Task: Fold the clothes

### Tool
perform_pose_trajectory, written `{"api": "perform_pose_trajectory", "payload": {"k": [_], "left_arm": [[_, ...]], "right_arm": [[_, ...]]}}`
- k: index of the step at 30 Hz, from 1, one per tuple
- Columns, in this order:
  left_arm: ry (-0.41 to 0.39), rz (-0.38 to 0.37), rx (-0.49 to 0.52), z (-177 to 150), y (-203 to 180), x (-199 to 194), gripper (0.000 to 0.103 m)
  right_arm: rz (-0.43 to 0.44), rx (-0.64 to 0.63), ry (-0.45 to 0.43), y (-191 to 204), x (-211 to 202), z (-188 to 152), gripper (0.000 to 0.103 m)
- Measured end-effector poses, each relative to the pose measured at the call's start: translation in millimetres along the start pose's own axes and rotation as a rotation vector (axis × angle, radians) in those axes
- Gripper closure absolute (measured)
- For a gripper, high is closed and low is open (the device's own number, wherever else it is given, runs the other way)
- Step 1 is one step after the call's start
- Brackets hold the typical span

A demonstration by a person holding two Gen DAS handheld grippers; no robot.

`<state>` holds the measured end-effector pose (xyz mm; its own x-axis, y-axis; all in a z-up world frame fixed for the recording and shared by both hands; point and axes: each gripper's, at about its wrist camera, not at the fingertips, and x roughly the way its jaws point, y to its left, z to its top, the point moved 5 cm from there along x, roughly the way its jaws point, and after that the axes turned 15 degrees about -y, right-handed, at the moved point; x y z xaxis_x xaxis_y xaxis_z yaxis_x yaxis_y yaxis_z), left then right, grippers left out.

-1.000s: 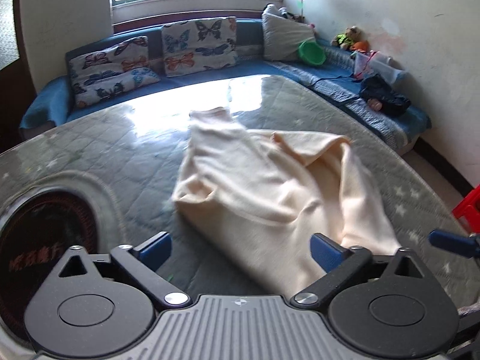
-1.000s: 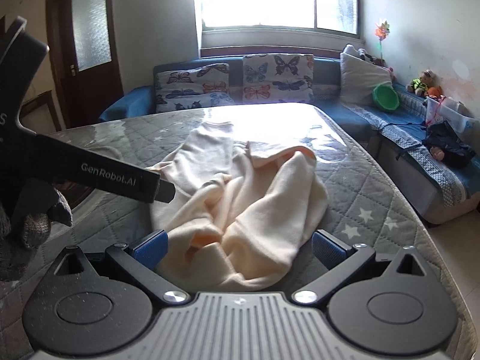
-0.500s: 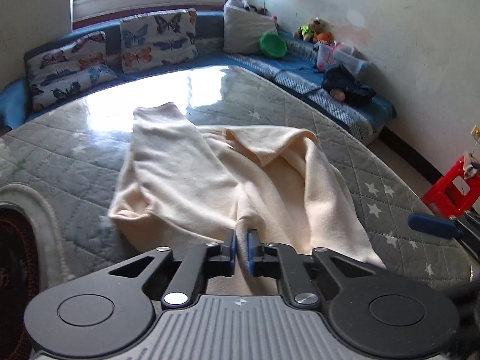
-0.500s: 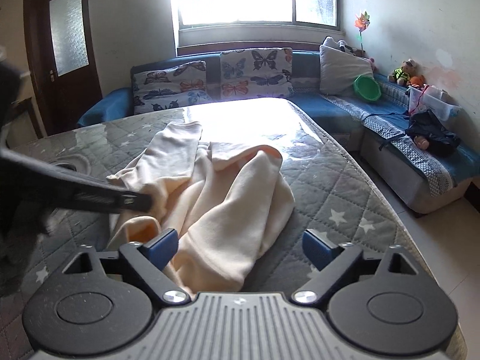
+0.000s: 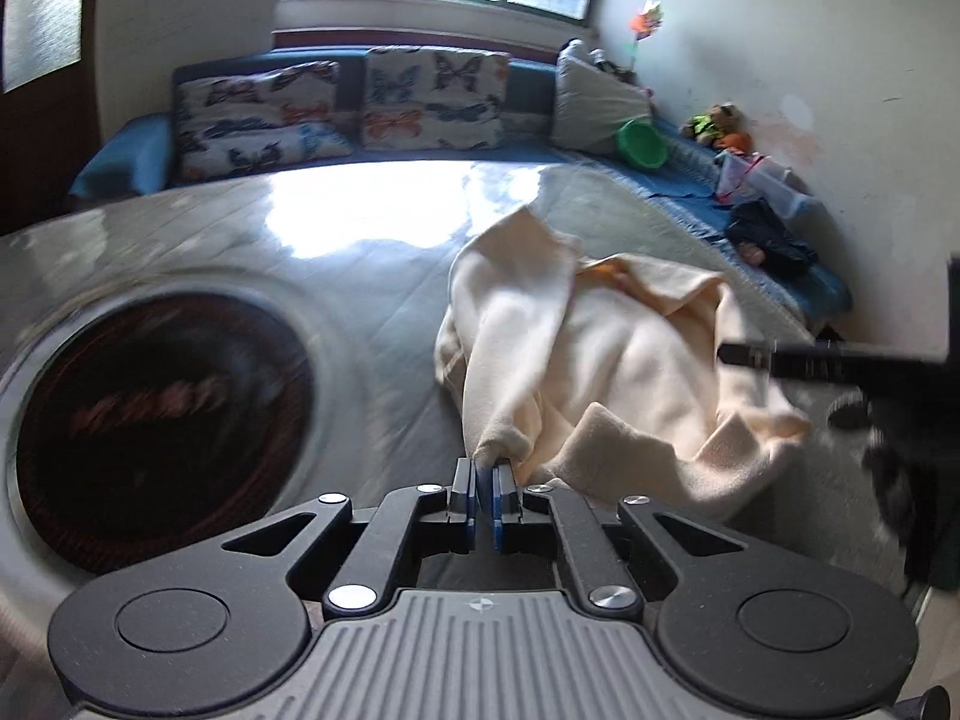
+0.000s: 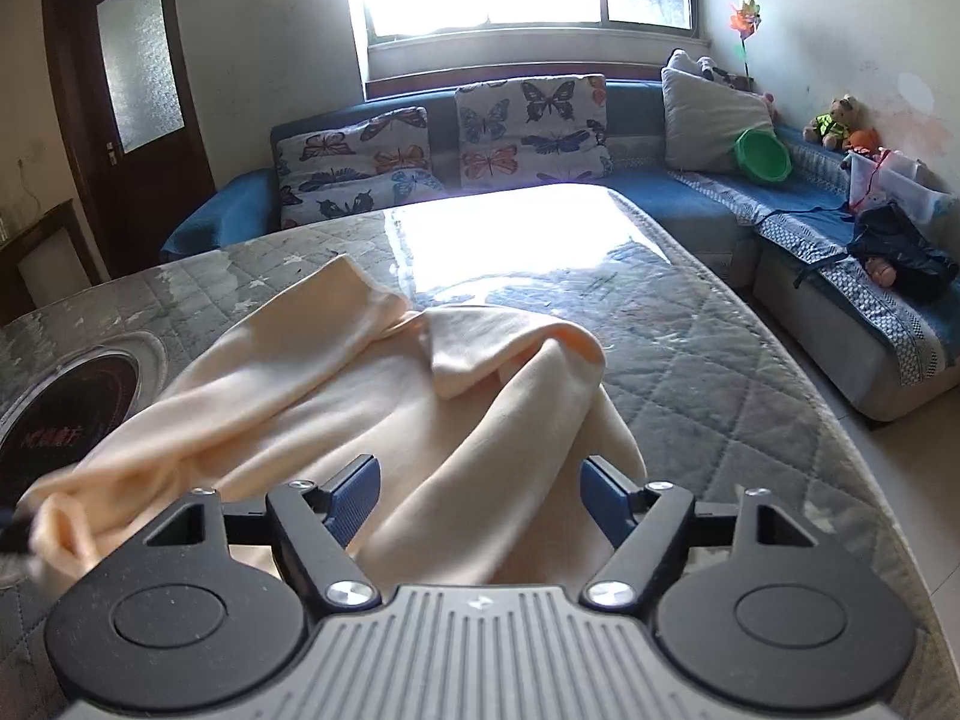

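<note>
Left tongs (image 5: 485,483) clenched on a bunched edge of the cream garment (image 5: 606,372), pinched right at the blue pads (image 5: 501,501); cloth running taut from that pinch up and away across the surface (image 5: 372,300). Probably held this way to drag one end clear and stretch the crumpled heap flat before any fold. Blur in the left wrist view, in keeping with a fast sideways pull.

Right tongs (image 6: 480,495) released, having just been closing, with a thick ridge of the same garment (image 6: 456,414) rising between the two blue fingers (image 6: 354,495). No pad visibly pressing the cloth, so not yet a grip. Likely positioned there to take a second hold on the near hem, giving two anchor points for spreading.

Garment lying rumpled on the quilted, glossy surface (image 6: 690,360), one narrow end reaching towards the far side, a folded flap turned over near its middle, the near bulk directly under and in front of the right tongs. Left-hand corner of the cloth pulled out to the low left of the right wrist view. Dark round inset (image 5: 162,426) in the surface just beside the cloth, on its left, not covered. Folding itself seemingly not begun.
</note>
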<state>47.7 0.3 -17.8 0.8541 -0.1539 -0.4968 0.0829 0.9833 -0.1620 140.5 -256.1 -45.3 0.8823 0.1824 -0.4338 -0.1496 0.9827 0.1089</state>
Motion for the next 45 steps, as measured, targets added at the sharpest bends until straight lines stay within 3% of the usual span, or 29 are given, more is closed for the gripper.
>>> {"api": "perform_pose_trajectory", "payload": {"k": [5, 8, 13, 18, 21, 23, 25, 27, 31, 38, 45], "left_arm": [[0.028, -0.001, 0.006, -10.1, 8.6, -11.0, 0.095], [0.019, 0.001, 0.006, -4.6, 9.8, -11.7, 0.09], [-0.022, 0.026, 0.026, 11.3, 10.9, -7.7, 0.047], [0.002, 0.002, 0.052, 16.4, 5.1, 17.1, 0.045], [0.043, -0.001, 0.089, 9.9, 1.4, 34.7, 0.046], [0.068, 0.004, 0.086, 6.8, 3.2, 42.0, 0.053], [0.083, -0.009, 0.064, 4.9, 6.8, 45.7, 0.085], [0.077, -0.013, 0.05, 6.8, 12.7, 45.0, 0.094], [0.009, 0.034, 0.06, 20.8, 29.3, 37.8, 0.097], [-0.063, 0.183, 0.013, 33.1, 87.1, 11.0, 0.097], [-0.03, 0.311, -0.031, -6.1, 134.1, -60.1, 0.097]], "right_arm": [[0.058, 0.012, 0.029, 15.0, 5.7, -6.9, 0.035], [0.078, 0.014, 0.041, 20.0, 4.3, -10.4, 0.046], [0.103, 0.048, 0.044, 20.3, -8.3, -12.3, 0.062], [0.119, 0.038, 0.053, 21.9, -23.9, -19.1, 0.07], [0.126, 0.043, 0.062, 24.4, -30.6, -23.8, 0.072], [0.129, 0.044, 0.072, 25.1, -31.9, -25.8, 0.071], [0.127, 0.039, 0.075, 25.8, -30.9, -27.5, 0.072], [0.137, 0.039, 0.068, 27.3, -30.4, -26.8, 0.079], [0.158, 0.038, 0.053, 34.4, -27.8, -22.7, 0.09], [0.297, -0.018, 0.043, 83.9, -28.5, -24.2, 0.093], [0.469, -0.107, 0.066, 143.3, -40.4, -31.2, 0.093]]}}
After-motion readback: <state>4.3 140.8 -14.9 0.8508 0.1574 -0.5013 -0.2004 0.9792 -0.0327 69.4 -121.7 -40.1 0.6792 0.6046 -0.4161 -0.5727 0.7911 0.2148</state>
